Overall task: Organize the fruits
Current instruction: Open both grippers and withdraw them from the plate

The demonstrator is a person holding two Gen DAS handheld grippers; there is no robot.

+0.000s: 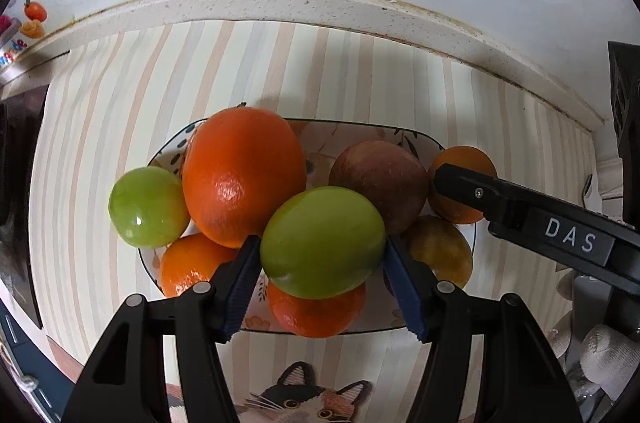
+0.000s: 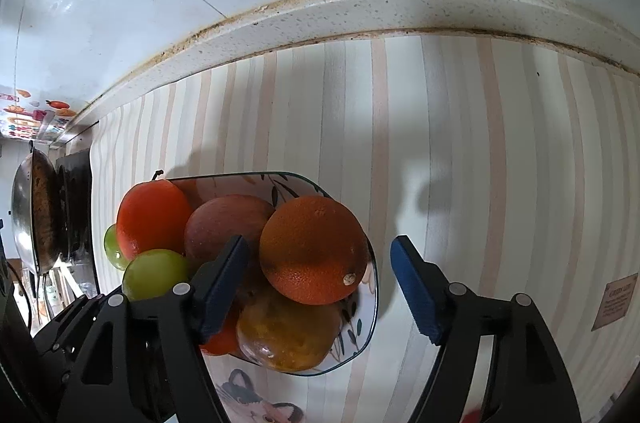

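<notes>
Two grippers work over one patterned plate (image 1: 360, 133) heaped with fruit, and the plate serves as the landmark for everything else. It sits on a striped mat (image 1: 132, 95) with a cat picture at the mat's near edge.

The left gripper (image 1: 322, 247) hangs above the near middle of the plate, its blue pads (image 1: 240, 283) pressed against either side of a green fruit (image 1: 322, 241), so the fingers are clamped on it. That fruit rests on top of a small orange (image 1: 316, 311) at the plate's near rim. A large orange (image 1: 242, 175) fills the plate's left half, with another small orange (image 1: 192, 263) below it and a second green fruit (image 1: 148, 207) bulging over the left rim. A dark red apple (image 1: 380, 179) lies toward the plate's right, and a yellow-brown fruit (image 1: 440, 251) sits just nearer than it.

The right gripper (image 2: 320, 259) stands at the plate's right edge with its fingers wide apart. A rough-skinned orange (image 2: 314, 249) sits between them on top of the pile, close to the left pad (image 2: 224, 287), while the right pad (image 2: 414, 287) is clear of it, out past the rim over the mat. Whether the left pad touches the orange is not clear.
</notes>
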